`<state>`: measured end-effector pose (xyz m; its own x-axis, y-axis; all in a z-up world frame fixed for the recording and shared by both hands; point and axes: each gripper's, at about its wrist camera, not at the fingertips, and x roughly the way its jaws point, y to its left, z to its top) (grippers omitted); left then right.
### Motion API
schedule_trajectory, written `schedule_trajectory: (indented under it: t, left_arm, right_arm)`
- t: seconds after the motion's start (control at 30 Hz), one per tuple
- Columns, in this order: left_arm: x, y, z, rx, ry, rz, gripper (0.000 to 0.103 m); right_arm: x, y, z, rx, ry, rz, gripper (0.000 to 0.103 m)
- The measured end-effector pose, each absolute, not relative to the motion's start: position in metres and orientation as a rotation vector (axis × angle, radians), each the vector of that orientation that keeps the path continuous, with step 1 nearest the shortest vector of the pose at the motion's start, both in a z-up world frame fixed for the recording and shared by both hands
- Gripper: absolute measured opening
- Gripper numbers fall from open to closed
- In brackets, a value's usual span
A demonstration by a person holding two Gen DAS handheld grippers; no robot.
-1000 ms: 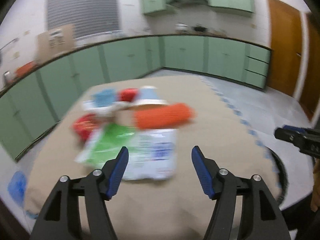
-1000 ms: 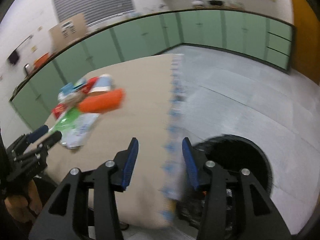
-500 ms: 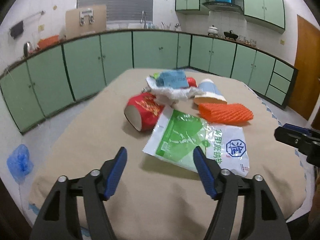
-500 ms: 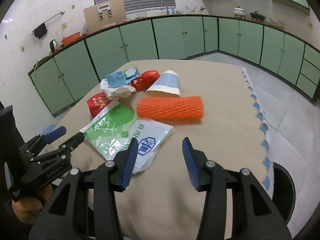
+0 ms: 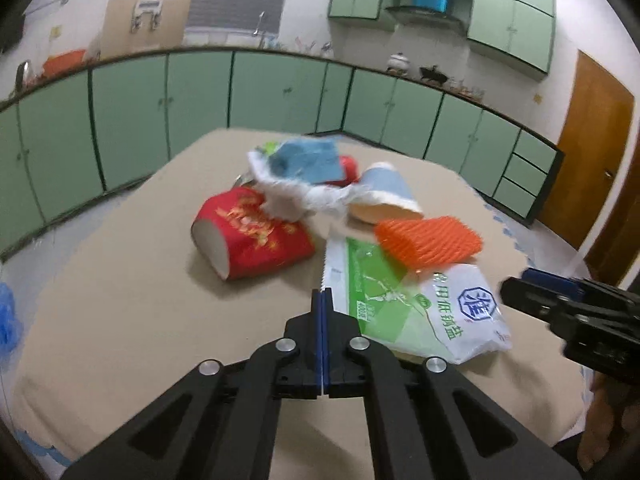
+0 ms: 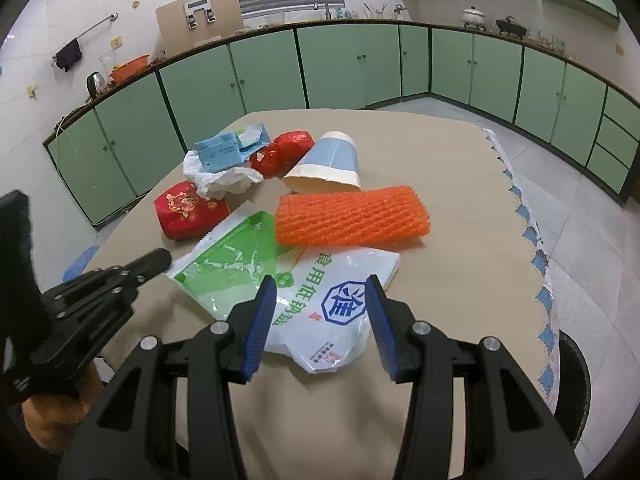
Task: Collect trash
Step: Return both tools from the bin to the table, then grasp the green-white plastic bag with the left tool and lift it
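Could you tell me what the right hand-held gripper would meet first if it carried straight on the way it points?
Most likely the green and white plastic bag lying flat on the table, between the open right hand-held gripper fingers; depth is unclear.

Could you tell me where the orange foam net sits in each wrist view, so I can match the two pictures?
Left wrist view: the orange foam net lies right of centre, its near end overlapping the green and white salt bag.
Right wrist view: the net lies at centre, across the bag's far edge.
Shared landmark: the blue paper cup, on its side just beyond the net.
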<state>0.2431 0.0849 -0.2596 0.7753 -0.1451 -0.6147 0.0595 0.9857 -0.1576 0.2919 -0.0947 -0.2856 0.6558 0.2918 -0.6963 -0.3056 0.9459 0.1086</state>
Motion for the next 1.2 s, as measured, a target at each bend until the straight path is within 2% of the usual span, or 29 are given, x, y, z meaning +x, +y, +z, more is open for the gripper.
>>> schedule_trajectory:
  t: [0.53, 0.7, 0.73, 0.8, 0.9, 0.97, 1.2]
  left_arm:
    - [0.218, 0.088, -0.217, -0.136, 0.554, -0.089, 0.0]
    - [0.223, 0.085, -0.234, -0.138, 0.63, -0.098, 0.001]
    - [0.222, 0.085, -0.239, -0.137, 0.641, -0.086, 0.007]
    - [0.22, 0.083, -0.246, -0.142, 0.656, -0.079, 0.04]
    - [0.217, 0.079, -0.254, -0.136, 0.67, -0.065, 0.052]
    - [0.218, 0.075, -0.26, -0.12, 0.69, -0.069, 0.058]
    - [0.233, 0.064, -0.284, -0.129, 0.772, -0.081, 0.059]
  right_arm:
    - [0.292, -0.108, -0.278, 0.016, 0.771, 0.334, 0.045]
    - [0.295, -0.106, -0.277, 0.022, 0.769, 0.337, 0.044]
    - [0.295, -0.106, -0.278, 0.02, 0.769, 0.336, 0.044]
    - [0.295, -0.107, -0.28, 0.022, 0.773, 0.335, 0.044]
    - [0.296, -0.109, -0.283, 0.022, 0.778, 0.331, 0.044]
    - [0.296, -0.11, -0.284, 0.027, 0.782, 0.329, 0.044]
    - [0.294, -0.117, -0.285, 0.048, 0.779, 0.324, 0.044]
